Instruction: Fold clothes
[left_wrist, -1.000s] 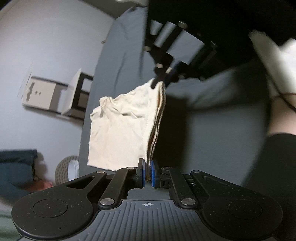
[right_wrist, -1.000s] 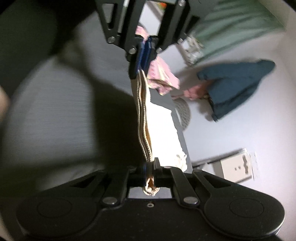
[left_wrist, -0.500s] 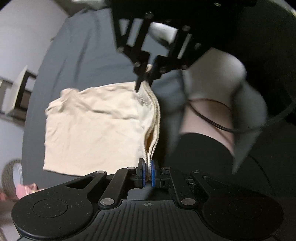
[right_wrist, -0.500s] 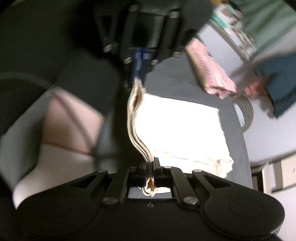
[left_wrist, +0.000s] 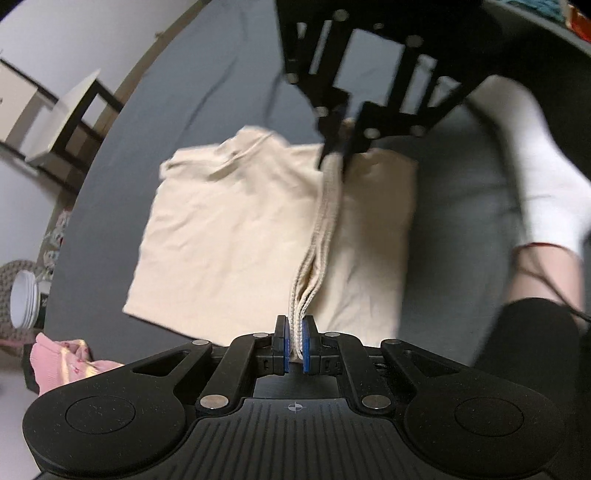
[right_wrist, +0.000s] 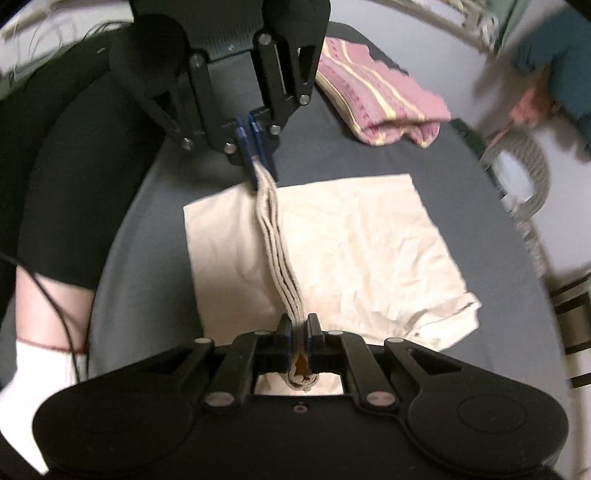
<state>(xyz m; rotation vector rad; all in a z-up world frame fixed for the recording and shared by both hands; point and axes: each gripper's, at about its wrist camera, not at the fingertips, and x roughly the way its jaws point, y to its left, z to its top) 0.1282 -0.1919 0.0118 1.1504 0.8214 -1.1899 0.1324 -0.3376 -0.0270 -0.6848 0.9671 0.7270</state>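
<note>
- Basically, left wrist view: left tool (left_wrist: 293, 343) is pressed together on a bunched ribbed edge (left_wrist: 321, 225) of the cream shirt (left_wrist: 229, 236). That edge runs straight ahead, taut, to the right tool (left_wrist: 334, 155), which pinches its far end.
- Shirt body lies below on the dark grey surface (left_wrist: 122, 177) (bed or tabletop, can't tell), most of it left of the held edge, a narrower strip right of it; collar end far-left. Pink garment (left_wrist: 62, 363) sits at the near-left edge. A person's white sock (left_wrist: 543, 192) and leg are at right.
- Right wrist view: right tool (right_wrist: 299, 339) is clamped on the same bunched edge; left tool (right_wrist: 255, 147) pinches the other end straight ahead.
- Shirt spreads mostly right of the edge here, sleeve end (right_wrist: 454, 321) near-right. Folded pink striped garment (right_wrist: 380, 107) lies apart, beyond it.
- Key relation: the held edge is the long axis between both tools, raised over the cloth, neither tool nearer. Judgement: mid-fold, and the next move carries this edge sideways across the body, both tools moving together.
</note>
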